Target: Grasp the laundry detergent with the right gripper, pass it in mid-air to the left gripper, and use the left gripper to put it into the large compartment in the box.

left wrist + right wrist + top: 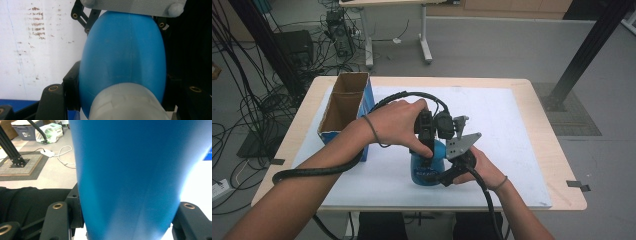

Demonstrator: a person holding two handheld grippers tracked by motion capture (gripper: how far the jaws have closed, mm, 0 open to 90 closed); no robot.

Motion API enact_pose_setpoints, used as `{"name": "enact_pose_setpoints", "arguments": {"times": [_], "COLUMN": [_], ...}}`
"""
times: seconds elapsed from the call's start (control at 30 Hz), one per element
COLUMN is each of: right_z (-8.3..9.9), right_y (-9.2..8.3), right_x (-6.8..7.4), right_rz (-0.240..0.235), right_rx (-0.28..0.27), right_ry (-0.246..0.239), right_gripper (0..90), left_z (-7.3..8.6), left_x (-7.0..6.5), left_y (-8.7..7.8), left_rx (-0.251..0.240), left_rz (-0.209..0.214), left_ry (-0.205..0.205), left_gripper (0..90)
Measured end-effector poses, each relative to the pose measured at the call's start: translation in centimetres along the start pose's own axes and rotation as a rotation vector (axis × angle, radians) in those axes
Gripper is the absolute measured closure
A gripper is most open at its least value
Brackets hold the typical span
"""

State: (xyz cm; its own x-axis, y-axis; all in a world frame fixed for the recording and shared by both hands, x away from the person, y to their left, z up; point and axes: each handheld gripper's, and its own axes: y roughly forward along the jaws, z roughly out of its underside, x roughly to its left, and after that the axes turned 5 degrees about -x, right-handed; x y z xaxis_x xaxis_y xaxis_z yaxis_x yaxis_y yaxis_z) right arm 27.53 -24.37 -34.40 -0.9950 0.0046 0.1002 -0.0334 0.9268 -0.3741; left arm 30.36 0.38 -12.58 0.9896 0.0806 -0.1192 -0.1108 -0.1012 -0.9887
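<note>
A blue plastic bottle (423, 174) stands upright on the white mat, near the table's front edge. My left gripper (428, 146) reaches down onto its top from above, held by the left hand. In the left gripper view the bottle (125, 50) bulges between the black jaws, and its pale cap (125, 103) lies closest to the camera; my left gripper (122, 87) is shut on that capped top. My right gripper (447, 169) comes in from the right side. It is shut on the bottle's body (127, 170), which fills the gap between the right gripper's (125, 222) jaws.
An open blue cardboard box (343, 107) stands on the left of the white mat (507, 125), close behind the left forearm. The wooden table's edge (572, 200) runs just past the mat. Cables and black frame posts (584, 50) stand on the floor beyond.
</note>
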Motion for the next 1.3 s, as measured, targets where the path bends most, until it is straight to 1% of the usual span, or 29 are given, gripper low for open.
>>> {"name": "enact_pose_setpoints", "arguments": {"times": [0.07,0.3,0.37,0.57,0.77,1.3], "right_z": [-0.01,0.03,0.07,0.19,0.23,0.3], "right_y": [-0.08,-0.28,-0.26,-0.21,-0.16,-0.05], "right_x": [-0.04,-0.12,-0.14,-0.18,-0.35,-0.47], "right_rz": [0.002,0.005,0.006,0.004,-0.002,-0.003], "right_rx": [-0.003,-0.011,-0.012,-0.013,-0.013,-0.018], "right_ry": [-0.003,-0.006,-0.006,-0.004,0.002,-0.002], "right_gripper": [40.9,40.9,40.9,40.9,40.9,40.8], "left_z": [0.06,0.05,-0.05,0.01,-0.11,0.25], "left_x": [-0.16,-0.29,-0.27,-0.26,-0.05,-0.08], "left_y": [-0.1,-0.28,-0.24,-0.15,-0.1,-0.11], "left_rx": [-0.006,-0.012,-0.006,-0.01,-0.003,-0.015], "left_rz": [-0.009,-0.017,-0.017,-0.018,-0.013,-0.016], "left_ry": [0.002,0.006,0.007,0.007,-0.001,-0.013], "left_gripper": [37.1,37.2,37.2,37.2,37.2,37.1]}}
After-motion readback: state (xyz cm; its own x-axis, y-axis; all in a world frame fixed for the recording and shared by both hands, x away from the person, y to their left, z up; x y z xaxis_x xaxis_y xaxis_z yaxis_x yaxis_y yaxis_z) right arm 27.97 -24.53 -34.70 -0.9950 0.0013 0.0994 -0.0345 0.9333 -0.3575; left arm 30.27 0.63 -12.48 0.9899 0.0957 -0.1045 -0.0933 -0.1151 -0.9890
